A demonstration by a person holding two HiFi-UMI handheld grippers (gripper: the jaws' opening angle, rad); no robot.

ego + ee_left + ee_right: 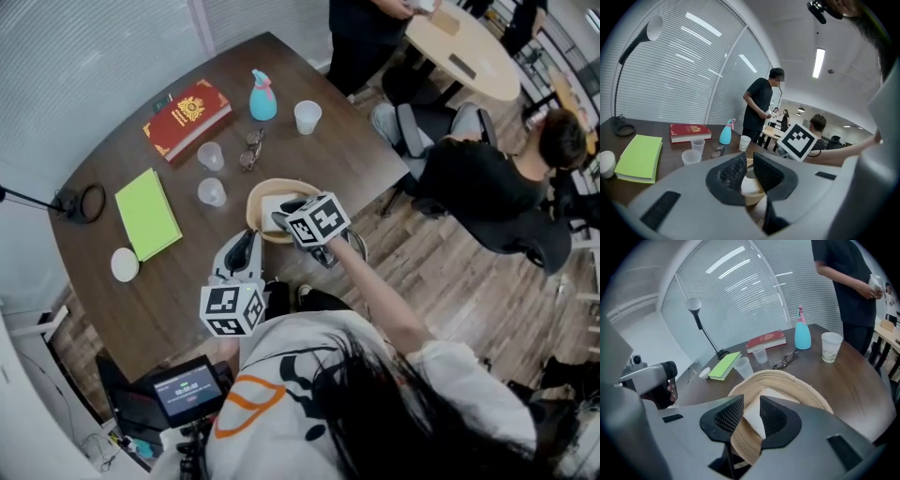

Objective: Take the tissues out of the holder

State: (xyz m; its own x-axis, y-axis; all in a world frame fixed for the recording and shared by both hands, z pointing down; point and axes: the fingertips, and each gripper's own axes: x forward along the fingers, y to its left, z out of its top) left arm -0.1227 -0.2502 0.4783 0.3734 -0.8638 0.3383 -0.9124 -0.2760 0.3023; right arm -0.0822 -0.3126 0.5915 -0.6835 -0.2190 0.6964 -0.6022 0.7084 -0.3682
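Observation:
A round woven holder (255,201) stands near the table's front edge with a white stack of tissues (273,206) inside. My right gripper (282,217) reaches down over the holder. In the right gripper view its jaws (751,416) stand apart just above the near rim (787,380), with the tissues (774,394) showing in the gap and no pad pressing on them. My left gripper (246,246) hovers just in front of the holder, jaws (746,171) slightly apart and holding nothing. The holder (752,196) shows beyond them.
On the dark table lie a red book (187,114), a green notebook (147,213), a blue spray bottle (262,97), a paper cup (307,116), two plastic cups (211,156), glasses (250,150) and a lamp base (84,202). People sit and stand at the right.

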